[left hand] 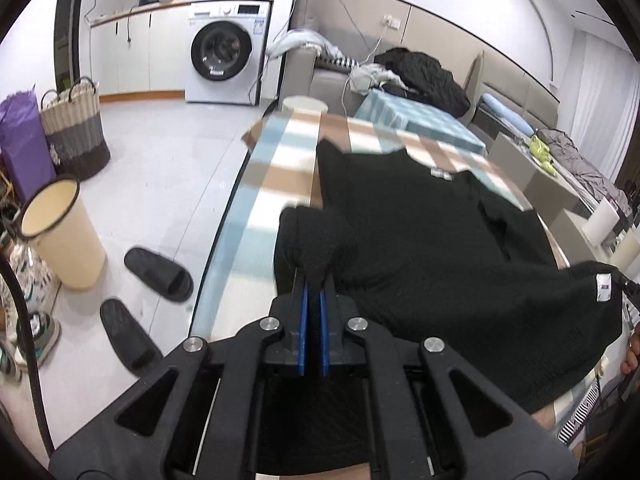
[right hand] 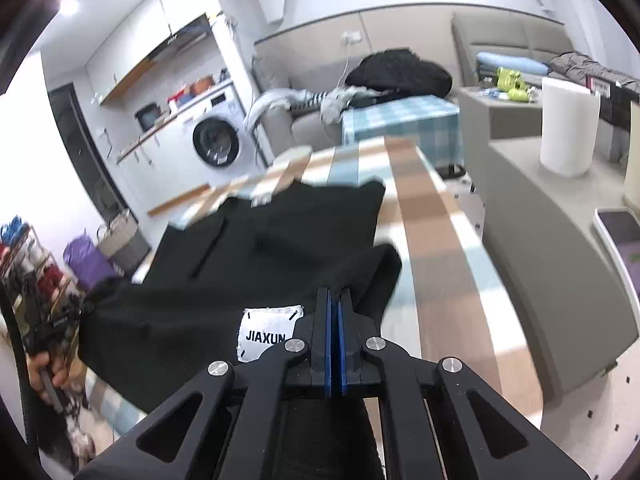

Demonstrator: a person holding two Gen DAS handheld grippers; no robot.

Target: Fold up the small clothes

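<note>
A small black knit garment point(left hand: 420, 232) lies spread on a table with a checked cloth point(left hand: 272, 168); its near hem is lifted off the table. My left gripper point(left hand: 314, 276) is shut on the garment's near left corner, black fabric bunched between the blue pads. In the right wrist view the same garment point(right hand: 280, 232) stretches away, with a white JIAXUN label point(right hand: 268, 332) beside the fingers. My right gripper point(right hand: 334, 292) is shut on the near right corner. The far edge with a small white tag point(left hand: 442, 174) rests flat on the checked cloth point(right hand: 424, 216).
On the floor to the left stand a cream bin point(left hand: 60, 232), black slippers point(left hand: 158, 268) and a woven basket point(left hand: 74, 128). A washing machine point(left hand: 224, 60) is behind. A grey counter point(right hand: 532, 240) with a white roll point(right hand: 568, 128) flanks the table's right. A sofa with clothes point(left hand: 424, 72) lies beyond.
</note>
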